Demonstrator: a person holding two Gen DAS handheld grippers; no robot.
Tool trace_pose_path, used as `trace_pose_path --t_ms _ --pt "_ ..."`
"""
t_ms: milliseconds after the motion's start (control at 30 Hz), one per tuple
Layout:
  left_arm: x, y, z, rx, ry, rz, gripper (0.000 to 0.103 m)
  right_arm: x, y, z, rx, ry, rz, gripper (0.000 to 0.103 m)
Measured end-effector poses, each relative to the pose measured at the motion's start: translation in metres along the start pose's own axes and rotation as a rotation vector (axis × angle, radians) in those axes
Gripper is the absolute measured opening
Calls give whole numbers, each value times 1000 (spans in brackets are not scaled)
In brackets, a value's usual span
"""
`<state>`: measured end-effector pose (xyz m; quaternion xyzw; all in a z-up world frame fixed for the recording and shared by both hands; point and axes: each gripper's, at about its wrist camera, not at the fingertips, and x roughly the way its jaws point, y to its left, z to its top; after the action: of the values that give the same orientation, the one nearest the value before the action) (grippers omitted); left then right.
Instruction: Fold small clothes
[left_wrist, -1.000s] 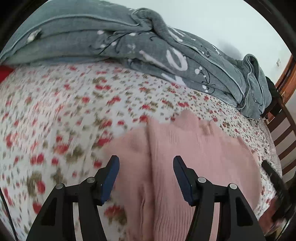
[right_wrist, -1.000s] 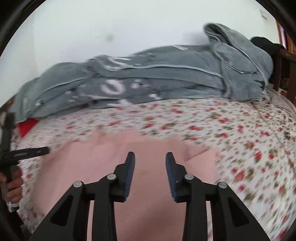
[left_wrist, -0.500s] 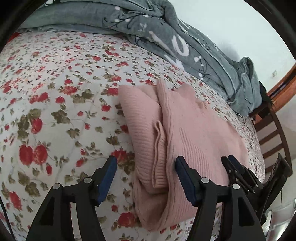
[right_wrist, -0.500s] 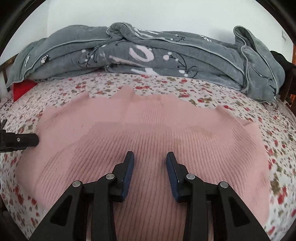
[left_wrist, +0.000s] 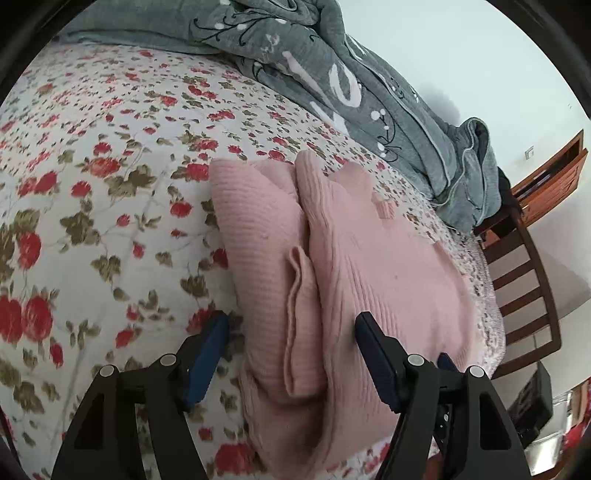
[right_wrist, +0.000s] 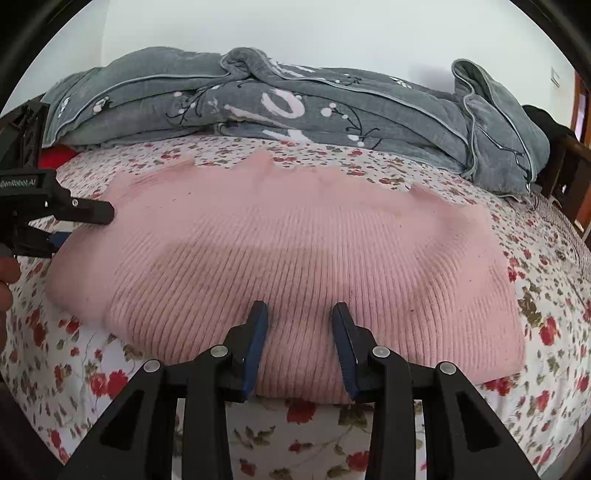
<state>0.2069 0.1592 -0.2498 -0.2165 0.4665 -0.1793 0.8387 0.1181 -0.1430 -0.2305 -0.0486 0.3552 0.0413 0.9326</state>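
Pink sweater (right_wrist: 295, 266) lies flat on the flowered bed (left_wrist: 92, 229). Left gripper (left_wrist: 291, 354) opening astride its folded edge; right gripper (right_wrist: 299, 343) unclenched over the near hem, gripping nothing. Soft, limp knit, likely stretchy: pinch doubled edges.

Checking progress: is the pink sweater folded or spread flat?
Partly folded: the pink sweater lies on the bedsheet with its sleeve doubled back.

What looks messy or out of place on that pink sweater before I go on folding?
The pink sweater lies mostly flat on the floral bedsheet, but on its left side a loose strip is bunched into a raised ridge between the opening fingers of the left gripper. No damage shows.
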Motion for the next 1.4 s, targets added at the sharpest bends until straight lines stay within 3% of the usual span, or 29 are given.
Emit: trace_pose_path --t_ms 133,167,233,333,433,500,533,600,700,933,1100,1300,1400 --pt "8 -11 3 26 9 68 68 4 3 1 -30 -30 -5 38" --pt "9 -14 4 36 13 86 63 6 1 1 -35 -32 9 38" --pt "8 -19 5 28 30 88 39 6 -5 2 -25 -27 43 38" --pt "1 -24 12 -16 30 83 24 2 -8 1 -36 -28 69 38" --pt "-10 -37 18 -6 30 105 23 -18 -26 -1 -51 -52 238 38" --pt "-16 -47 22 -12 31 110 23 -36 -50 -3 -16 -116 361 39" --pt "-20 -53 25 -19 29 110 23 -48 -63 -3 5 -168 367 39" --pt "-27 -69 30 -18 21 112 23 -69 -92 0 56 -272 313 50" --pt "-33 -101 33 15 3 139 22 -81 -136 1 139 -326 266 53" --pt "-24 -199 34 123 0 185 22 -85 -214 11 196 -317 174 53" --pt "24 -265 24 188 53 194 22 -67 -251 -10 260 -300 160 53" --pt "104 -318 -6 282 172 201 23 -60 -283 -22 355 -252 293 53" --pt "125 -324 -18 327 223 182 29 -56 -286 -25 375 -231 299 53"
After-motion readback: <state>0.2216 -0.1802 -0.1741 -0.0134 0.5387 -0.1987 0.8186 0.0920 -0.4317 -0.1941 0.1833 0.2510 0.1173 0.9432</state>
